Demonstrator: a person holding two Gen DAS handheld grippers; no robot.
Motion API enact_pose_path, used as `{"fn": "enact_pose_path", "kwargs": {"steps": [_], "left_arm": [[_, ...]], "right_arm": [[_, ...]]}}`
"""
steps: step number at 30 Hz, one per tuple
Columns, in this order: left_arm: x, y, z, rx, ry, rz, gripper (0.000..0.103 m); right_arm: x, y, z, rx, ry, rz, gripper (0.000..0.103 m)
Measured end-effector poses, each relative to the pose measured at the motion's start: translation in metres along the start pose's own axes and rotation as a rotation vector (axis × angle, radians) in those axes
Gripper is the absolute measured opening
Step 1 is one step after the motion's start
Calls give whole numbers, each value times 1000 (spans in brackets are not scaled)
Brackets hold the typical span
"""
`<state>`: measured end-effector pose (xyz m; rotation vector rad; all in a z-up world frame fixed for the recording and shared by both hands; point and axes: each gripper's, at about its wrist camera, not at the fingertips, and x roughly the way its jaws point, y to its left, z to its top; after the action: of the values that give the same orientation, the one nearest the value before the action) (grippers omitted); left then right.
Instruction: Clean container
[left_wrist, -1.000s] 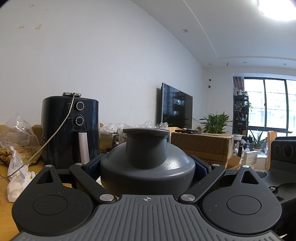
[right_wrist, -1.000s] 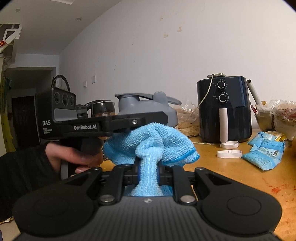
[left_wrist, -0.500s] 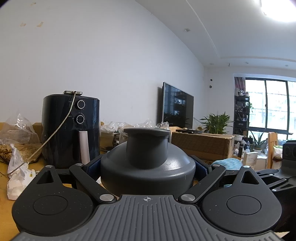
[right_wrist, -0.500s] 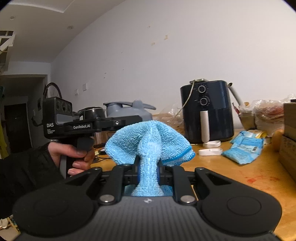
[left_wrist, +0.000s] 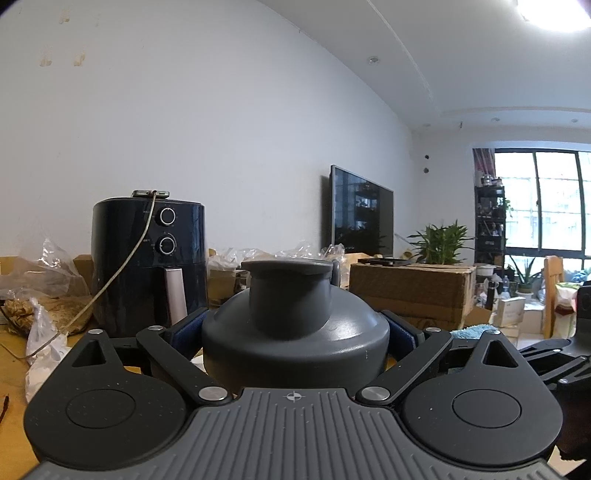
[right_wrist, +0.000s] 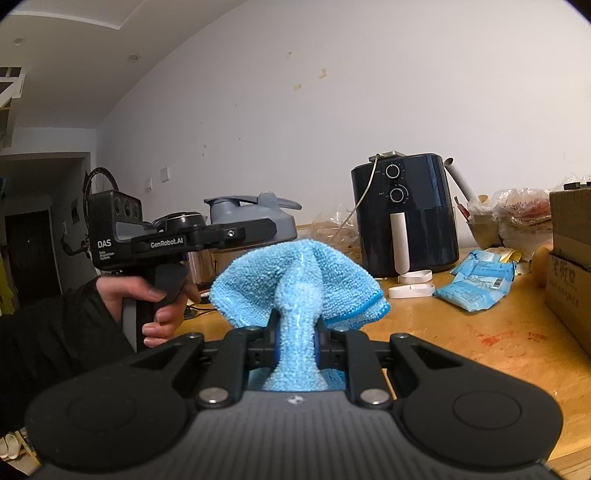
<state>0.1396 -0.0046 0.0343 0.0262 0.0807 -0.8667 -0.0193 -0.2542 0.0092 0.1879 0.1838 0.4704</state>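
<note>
The grey container (left_wrist: 291, 295), a jug with a domed lid and a spout cap, fills the middle of the left wrist view. My left gripper (left_wrist: 295, 330) is shut on it, blue pads pressed to both sides. In the right wrist view a hand in a dark sleeve holds that left gripper (right_wrist: 258, 230) at the left, and the container's lid (right_wrist: 255, 218) shows behind its fingers. My right gripper (right_wrist: 297, 339) is shut on a bunched blue cloth (right_wrist: 299, 273), which fans out above the pads. A corner of the cloth (left_wrist: 471, 330) shows low right in the left wrist view.
A black air fryer (right_wrist: 404, 214) with a trailing cord stands at the back of the wooden table (right_wrist: 480, 350). Two white rings (right_wrist: 412, 284) and blue packets (right_wrist: 476, 280) lie beside it. A cardboard box (right_wrist: 570, 266) stands at the right, and plastic bags (left_wrist: 40, 325) lie left of the fryer.
The right gripper with the cloth has drawn back from the left gripper and container, which now look smaller. In the left view its body slid to the right edge and the cloth appeared.
</note>
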Motion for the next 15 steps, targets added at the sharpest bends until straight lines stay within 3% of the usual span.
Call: {"fn": "enact_pose_path", "kwargs": {"steps": [3, 15], "left_arm": [[-1, -6, 0, 11, -3, 43, 103], [-7, -21, 2, -41, -44, 151, 103]], "right_arm": [[2, 0, 0, 6, 8, 2, 13], [4, -1, 0, 14, 14, 3, 13]]}}
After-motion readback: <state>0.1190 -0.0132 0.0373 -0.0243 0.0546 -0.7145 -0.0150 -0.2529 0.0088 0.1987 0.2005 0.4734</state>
